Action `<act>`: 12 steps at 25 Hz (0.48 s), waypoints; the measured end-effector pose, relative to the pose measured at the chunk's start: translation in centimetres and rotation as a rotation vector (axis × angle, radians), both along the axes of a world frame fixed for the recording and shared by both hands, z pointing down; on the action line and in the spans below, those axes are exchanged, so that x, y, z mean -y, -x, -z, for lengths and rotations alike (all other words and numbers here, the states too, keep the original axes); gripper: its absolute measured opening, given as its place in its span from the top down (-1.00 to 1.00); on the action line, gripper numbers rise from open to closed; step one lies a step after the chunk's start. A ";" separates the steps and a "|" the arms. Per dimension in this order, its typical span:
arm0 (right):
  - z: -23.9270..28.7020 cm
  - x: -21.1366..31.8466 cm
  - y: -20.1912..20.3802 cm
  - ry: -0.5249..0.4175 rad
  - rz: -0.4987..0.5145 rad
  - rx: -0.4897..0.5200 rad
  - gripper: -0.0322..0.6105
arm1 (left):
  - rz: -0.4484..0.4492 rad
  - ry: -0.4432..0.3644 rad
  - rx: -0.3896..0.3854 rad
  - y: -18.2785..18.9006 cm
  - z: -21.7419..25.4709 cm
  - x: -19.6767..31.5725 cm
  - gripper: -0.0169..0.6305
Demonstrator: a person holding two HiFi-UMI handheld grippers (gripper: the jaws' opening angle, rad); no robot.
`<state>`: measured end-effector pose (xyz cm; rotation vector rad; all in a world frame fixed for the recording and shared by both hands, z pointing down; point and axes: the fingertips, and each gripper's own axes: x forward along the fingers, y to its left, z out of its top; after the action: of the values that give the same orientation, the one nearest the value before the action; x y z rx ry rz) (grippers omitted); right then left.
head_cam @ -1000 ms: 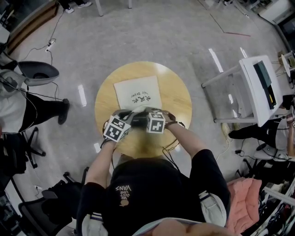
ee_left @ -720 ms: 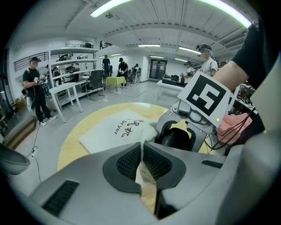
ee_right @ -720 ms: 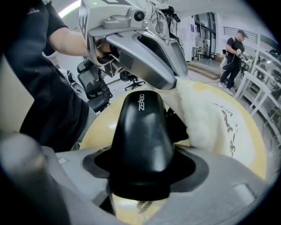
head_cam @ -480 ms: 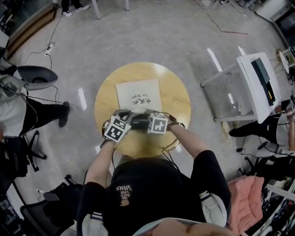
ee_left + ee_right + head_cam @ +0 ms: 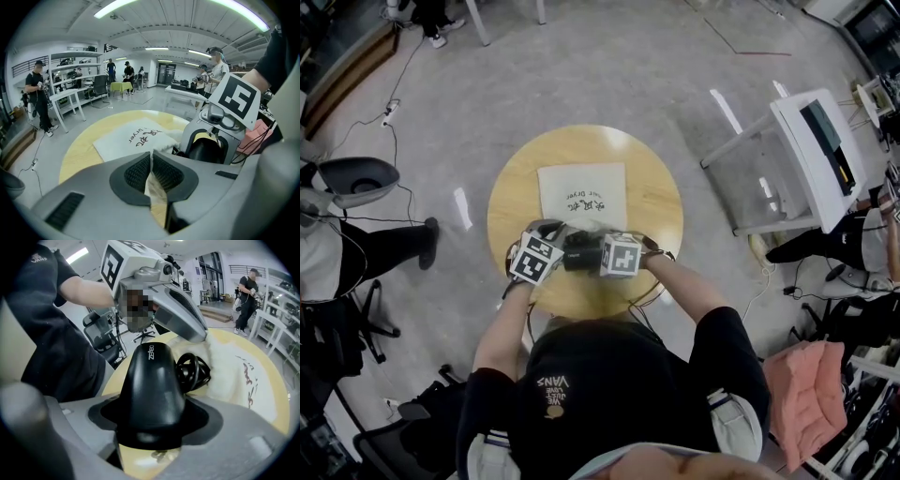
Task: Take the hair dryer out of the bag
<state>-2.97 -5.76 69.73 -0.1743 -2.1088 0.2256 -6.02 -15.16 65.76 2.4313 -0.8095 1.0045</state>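
Black short-sleeved top, perhaps black cap; grey left gripper, right gripper.

Round wooden table on a glossy grey floor that mirrors the ceiling strip lights. White desk to the right; black office chair behind. White shelving and a long white table line one wall.
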 end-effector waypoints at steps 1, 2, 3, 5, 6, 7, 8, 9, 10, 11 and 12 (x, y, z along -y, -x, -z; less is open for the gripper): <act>0.1 -0.2 0.0 0.000 -0.001 0.001 -0.19 | -0.002 0.000 0.000 0.0 0.0 0.1 0.85; 0.1 -0.3 0.1 -0.001 -0.002 0.001 -0.19 | -0.003 0.001 0.001 0.0 0.0 0.2 0.85; 0.2 -0.4 0.1 0.000 -0.003 0.002 -0.19 | -0.006 0.003 0.001 0.0 0.0 0.3 0.85; 0.2 -0.6 0.1 0.002 -0.009 0.007 -0.19 | -0.012 0.004 0.002 -0.1 -0.1 0.5 0.85; 0.2 -0.7 0.2 0.006 -0.019 0.012 -0.19 | -0.015 0.002 0.002 -0.2 -0.2 0.5 0.85; 0.3 -0.8 0.2 0.016 -0.037 0.018 -0.19 | -0.017 -0.004 0.002 -0.2 -0.3 0.6 0.85; 0.5 -0.9 0.3 0.031 -0.063 0.029 -0.19 | -0.017 -0.015 0.002 -0.2 -0.5 0.8 0.85; 0.6 -0.9 0.4 0.050 -0.093 0.040 -0.19 | -0.017 -0.025 0.003 -0.1 -0.6 1.0 0.85; 0.8 -1.0 0.5 0.064 -0.118 0.048 -0.19 | -0.018 -0.031 0.004 -0.1 -0.6 1.1 0.85; 0.9 -1.0 0.6 0.070 -0.133 0.052 -0.19 | -0.020 -0.033 0.004 0.0 -0.5 1.2 0.85; 1.0 -1.0 0.7 0.070 -0.142 0.054 -0.19 | -0.022 -0.035 0.005 0.0 -0.3 1.3 0.85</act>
<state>-3.65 -4.73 68.73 -0.0732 -2.1706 0.3835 -6.06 -16.43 66.11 2.4735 -0.8099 1.0126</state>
